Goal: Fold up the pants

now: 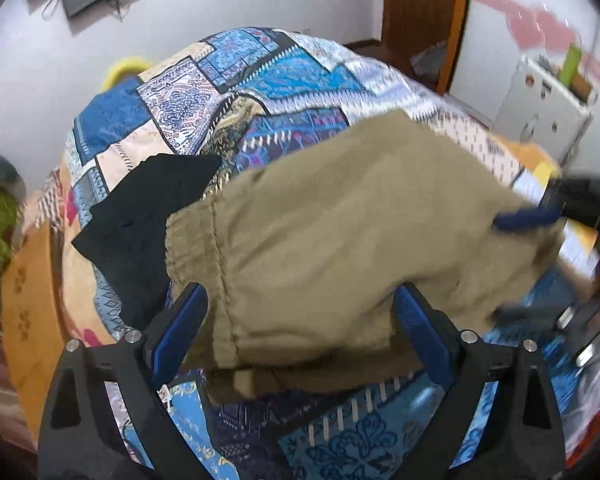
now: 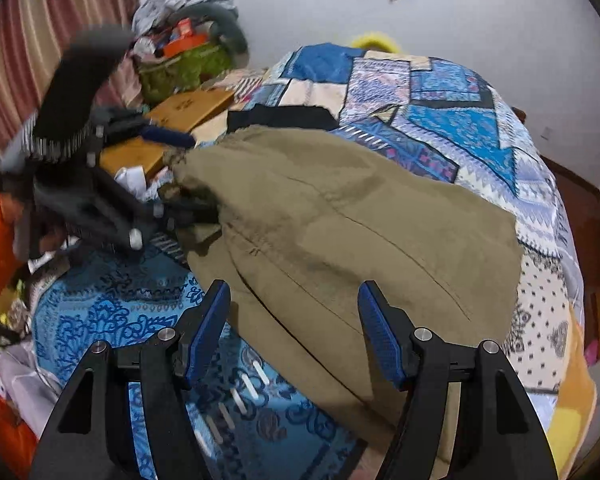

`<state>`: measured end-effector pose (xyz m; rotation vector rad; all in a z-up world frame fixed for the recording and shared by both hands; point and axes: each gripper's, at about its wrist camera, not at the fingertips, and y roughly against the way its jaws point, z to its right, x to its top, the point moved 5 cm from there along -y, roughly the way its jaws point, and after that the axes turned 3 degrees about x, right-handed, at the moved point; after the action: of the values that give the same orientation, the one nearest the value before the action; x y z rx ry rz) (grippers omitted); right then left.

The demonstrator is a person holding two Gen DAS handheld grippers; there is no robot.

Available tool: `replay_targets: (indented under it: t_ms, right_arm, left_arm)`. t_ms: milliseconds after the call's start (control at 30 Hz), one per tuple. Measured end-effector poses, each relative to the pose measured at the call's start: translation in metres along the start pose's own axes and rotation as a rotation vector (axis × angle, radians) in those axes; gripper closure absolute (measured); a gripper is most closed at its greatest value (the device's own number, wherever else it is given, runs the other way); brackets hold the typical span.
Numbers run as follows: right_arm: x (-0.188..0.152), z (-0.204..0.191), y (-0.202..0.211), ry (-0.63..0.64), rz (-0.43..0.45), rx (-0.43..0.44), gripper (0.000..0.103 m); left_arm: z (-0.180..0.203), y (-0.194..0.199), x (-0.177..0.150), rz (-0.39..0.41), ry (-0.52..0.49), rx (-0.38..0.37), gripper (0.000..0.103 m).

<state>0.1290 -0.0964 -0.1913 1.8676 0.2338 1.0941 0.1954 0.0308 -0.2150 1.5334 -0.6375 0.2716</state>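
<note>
Left wrist: left gripper spread wide, blue pads clear of the khaki pants lying between them on the patchwork bedspread, black garment alongside. Right wrist: right gripper parted, straddling the pants' edge, nothing gripped.

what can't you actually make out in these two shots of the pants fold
- Left wrist view: the near edge of the khaki cloth pants is hidden behind the open left gripper.
- Left wrist view: the right gripper is motion-blurred at the right edge.
- Both views: the black garment is partly covered by the pants.
- Right wrist view: the right gripper covers the pants' near hem.
</note>
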Motion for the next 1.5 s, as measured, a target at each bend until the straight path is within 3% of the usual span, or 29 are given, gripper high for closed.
replay_targets:
  t_ms: [167, 300, 400, 533, 567, 667, 733, 833, 1000, 1133, 1167, 1300, 1367, 1500]
  right_arm:
    - [0.002, 0.000, -0.023, 0.048, -0.062, -0.001, 0.041]
    - [0.001, -0.001, -0.029, 0.066, -0.073, 0.030, 0.051]
    - [0.001, -0.003, -0.028, 0.070, -0.062, 0.051, 0.072]
    - [0.001, -0.006, -0.020, 0.062, -0.023, 0.047, 0.089]
    - [0.003, -0.007, -0.017, 0.057, -0.007, 0.054, 0.098]
    - [0.009, -0.007, -0.008, 0.039, 0.030, 0.049, 0.099]
    - [0.014, -0.005, -0.003, 0.023, 0.051, 0.051, 0.099]
    - [0.017, -0.005, 0.002, 0.016, 0.067, 0.043, 0.099]
    - [0.014, -0.018, 0.007, 0.086, 0.059, 0.016, 0.096]
    - [0.008, -0.025, 0.006, 0.142, 0.066, -0.045, 0.068]
    - [0.007, -0.024, 0.004, 0.148, 0.063, -0.065, 0.067]
    - [0.007, -0.015, -0.002, 0.152, 0.068, -0.130, 0.069]
    - [0.009, -0.007, 0.002, 0.120, 0.091, -0.123, 0.093]
    - [0.012, -0.008, 0.019, 0.118, 0.144, -0.113, 0.095]
  left_arm:
    - [-0.010, 0.011, 0.008, 0.016, 0.068, -0.040, 0.008]
    - [0.000, 0.016, -0.003, 0.018, 0.037, -0.043, 0.008]
    - [0.017, 0.016, -0.014, 0.022, -0.038, -0.071, 0.008]
    - [0.041, 0.009, -0.023, 0.021, -0.153, -0.009, 0.008]
    - [0.046, 0.006, -0.023, 0.020, -0.178, 0.007, 0.008]
    - [0.055, 0.001, -0.020, 0.041, -0.212, 0.047, 0.022]
    - [0.060, -0.003, -0.016, 0.049, -0.223, 0.072, 0.044]
    - [0.061, -0.003, -0.010, 0.066, -0.213, 0.084, 0.068]
    - [0.054, 0.006, 0.000, 0.071, -0.152, 0.010, 0.072]
    - [0.049, 0.007, 0.006, 0.056, -0.110, -0.027, 0.072]
    - [0.049, 0.007, 0.006, 0.056, -0.104, -0.028, 0.072]
    - [0.051, 0.013, 0.005, 0.084, -0.099, -0.005, 0.077]
    - [0.053, 0.019, 0.004, 0.104, -0.107, 0.000, 0.081]
    - [0.059, 0.032, -0.002, 0.129, -0.124, -0.034, 0.085]
